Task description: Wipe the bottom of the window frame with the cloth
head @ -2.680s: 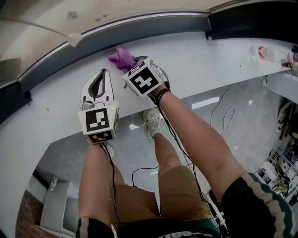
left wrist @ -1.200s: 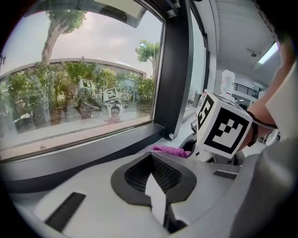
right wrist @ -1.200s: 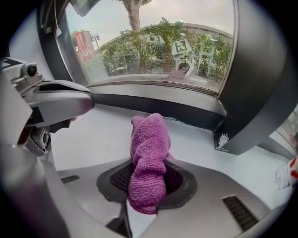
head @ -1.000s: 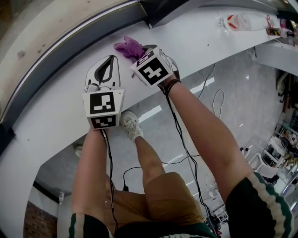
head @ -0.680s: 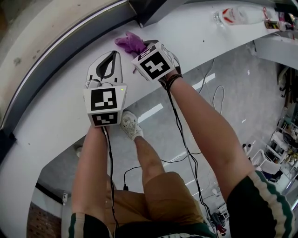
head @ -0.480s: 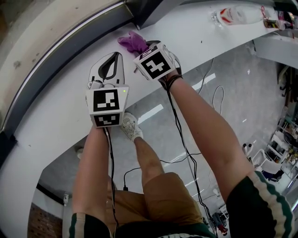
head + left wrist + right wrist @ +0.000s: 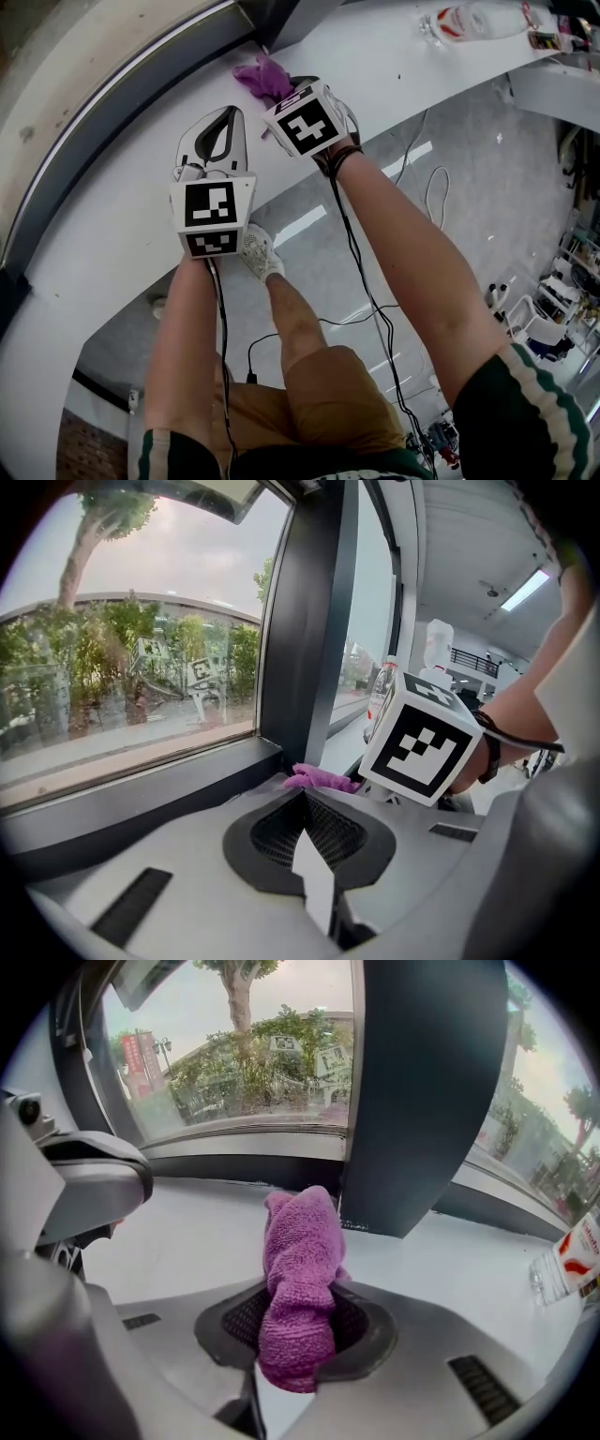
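The purple cloth (image 7: 300, 1279) is clamped in the right gripper (image 7: 292, 1358) — its jaws are closed tight on the bunched near end. The free end reaches forward over the white sill (image 7: 178, 1232) toward the dark window frame (image 7: 248, 1168), close by the upright post (image 7: 422, 1091). The left gripper (image 7: 305, 841) sits just beside it, lower on the sill — jaws pressed together with nothing between them.

Cloth (image 7: 263, 77) on sill (image 7: 112, 246) near window frame (image 7: 112, 105), left hand-held gripper (image 7: 225, 114) left of it, bottle (image 7: 472, 19) well right
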A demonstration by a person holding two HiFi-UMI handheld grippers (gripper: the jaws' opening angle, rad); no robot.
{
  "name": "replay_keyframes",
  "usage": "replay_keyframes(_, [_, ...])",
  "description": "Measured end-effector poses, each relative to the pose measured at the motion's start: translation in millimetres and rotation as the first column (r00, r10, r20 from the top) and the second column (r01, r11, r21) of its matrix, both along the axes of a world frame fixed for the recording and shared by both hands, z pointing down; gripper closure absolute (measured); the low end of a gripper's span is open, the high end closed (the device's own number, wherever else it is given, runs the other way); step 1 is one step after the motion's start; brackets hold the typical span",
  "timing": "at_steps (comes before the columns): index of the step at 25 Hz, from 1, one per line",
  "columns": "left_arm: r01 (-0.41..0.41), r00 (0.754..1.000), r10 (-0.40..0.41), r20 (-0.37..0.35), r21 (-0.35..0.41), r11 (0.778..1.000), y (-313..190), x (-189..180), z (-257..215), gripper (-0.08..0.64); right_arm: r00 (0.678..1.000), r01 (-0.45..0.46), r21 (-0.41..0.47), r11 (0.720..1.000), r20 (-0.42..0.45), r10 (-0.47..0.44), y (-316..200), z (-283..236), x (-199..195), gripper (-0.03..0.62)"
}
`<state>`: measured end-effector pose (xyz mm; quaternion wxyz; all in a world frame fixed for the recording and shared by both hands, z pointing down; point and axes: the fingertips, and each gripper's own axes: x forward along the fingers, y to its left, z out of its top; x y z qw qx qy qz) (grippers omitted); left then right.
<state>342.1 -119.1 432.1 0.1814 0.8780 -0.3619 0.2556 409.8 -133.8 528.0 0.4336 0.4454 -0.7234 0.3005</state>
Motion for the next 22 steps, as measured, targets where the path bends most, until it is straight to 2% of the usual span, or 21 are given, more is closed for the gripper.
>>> replay_keyframes(6, [-0.015,1.000,0.015,0.012,-0.013,1.000,11.9,0.7,4.2,0.551,1.000,0.010,0.000,1.000,-0.012,-0.010,12.9,0.4,2.1,0.474])
replay_keyframes(12, [-0.027,0.999,0.028,0.033,-0.014,1.000,20.6,-1.9,8.4,0.551,1.000,0.013,-0.037,0.999,0.006,-0.013,39.7,2.9,3.0,0.474])
replay_keyframes(22, [-0.036,0.999,0.037,0.038,-0.029,0.999,40.2,4.5,16.3,0.551,0.999,-0.026,-0.050,0.998,0.047,0.028,80.6,3.9,8.5,0.474])
